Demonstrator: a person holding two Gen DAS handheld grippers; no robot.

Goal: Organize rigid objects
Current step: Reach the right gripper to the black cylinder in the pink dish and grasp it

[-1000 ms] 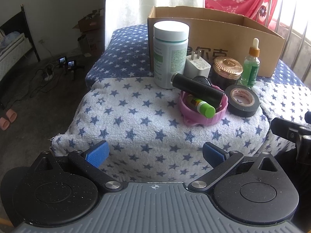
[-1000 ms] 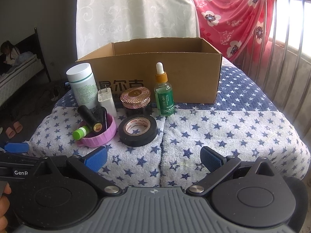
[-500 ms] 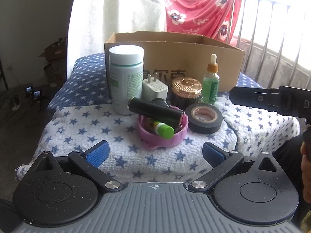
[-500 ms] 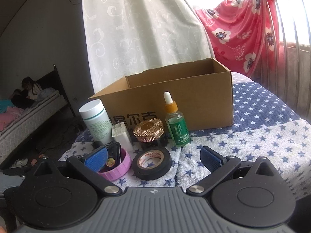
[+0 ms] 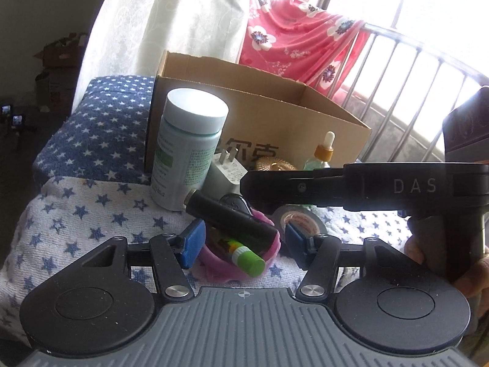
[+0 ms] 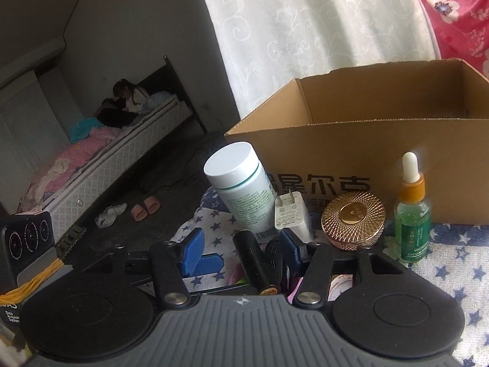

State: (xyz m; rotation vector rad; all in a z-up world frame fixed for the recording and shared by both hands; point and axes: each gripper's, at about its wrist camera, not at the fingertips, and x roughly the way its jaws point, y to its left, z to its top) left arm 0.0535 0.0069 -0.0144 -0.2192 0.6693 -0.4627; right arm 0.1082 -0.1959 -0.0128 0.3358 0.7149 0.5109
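Observation:
A pink bowl (image 5: 214, 263) sits on the star-patterned cloth (image 5: 76, 214). It holds a black cylinder (image 5: 232, 221) and a green-capped tube (image 5: 247, 258). My left gripper (image 5: 241, 241) is open with its blue pads on either side of the bowl. My right gripper (image 6: 241, 244) is open; the black cylinder (image 6: 253, 260) lies between its pads. Behind stand a white-capped bottle (image 5: 186, 153), a white charger (image 6: 290, 214), a gold-lidded jar (image 6: 353, 217), a green dropper bottle (image 6: 412, 211) and black tape (image 5: 301, 220). An open cardboard box (image 6: 382, 122) is at the back.
The right gripper's black body (image 5: 366, 186) crosses the left wrist view from the right. A red floral cloth (image 5: 299, 39) hangs on a metal railing (image 5: 412, 70). A white curtain (image 6: 305, 30) hangs behind the box. A bed (image 6: 107, 153) stands far left.
Both grippers have moved forward and down to the pink bowl. Their jaws have narrowed from wide open. The right gripper now reaches in over the tape and the bowl.

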